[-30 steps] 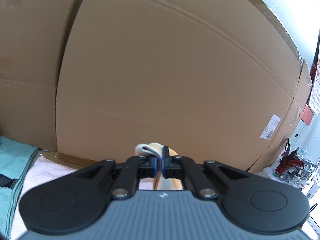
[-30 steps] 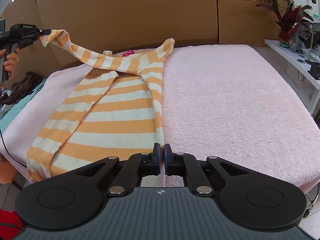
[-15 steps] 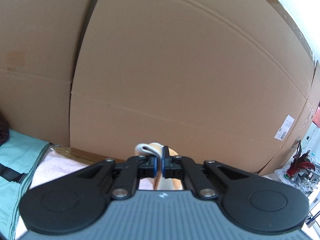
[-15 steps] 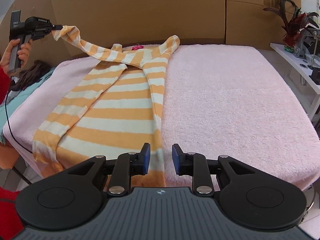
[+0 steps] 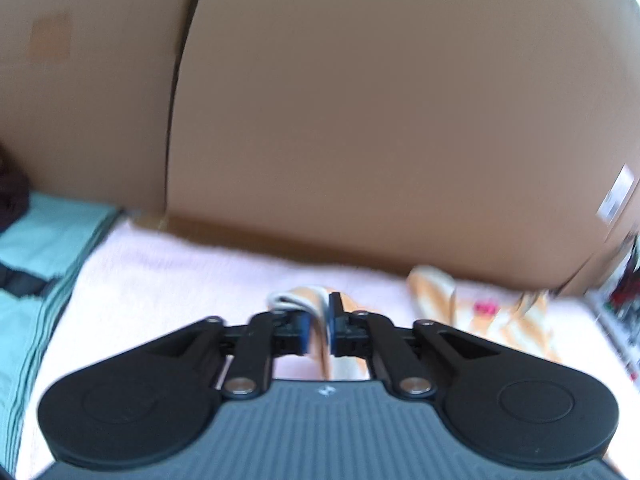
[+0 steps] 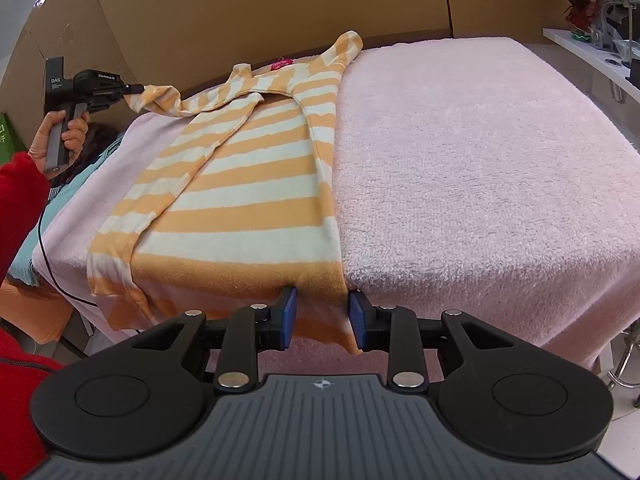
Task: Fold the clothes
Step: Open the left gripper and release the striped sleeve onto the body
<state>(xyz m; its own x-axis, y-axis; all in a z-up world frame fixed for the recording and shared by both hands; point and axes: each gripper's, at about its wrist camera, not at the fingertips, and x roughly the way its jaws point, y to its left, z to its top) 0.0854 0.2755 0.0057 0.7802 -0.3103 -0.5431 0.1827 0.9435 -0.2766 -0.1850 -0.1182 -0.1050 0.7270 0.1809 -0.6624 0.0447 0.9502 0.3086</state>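
Right wrist view: our right gripper (image 6: 322, 316) has just been opening, jaws apart around the striped shirt (image 6: 256, 196) hem on the pink towel (image 6: 480, 168). Our left gripper (image 6: 134, 89), slackening, holds a sleeve cuff; we should lay it flat across the shirt.

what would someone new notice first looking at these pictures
The orange-and-white striped shirt catches the eye first, lying on the left half of the pink fleecy blanket. Its sleeve cuff is stretched out to the far left, between the fingers of the left gripper. At the near hem the right gripper, whose jaws have just been opening, straddles the shirt's corner without pressing it.
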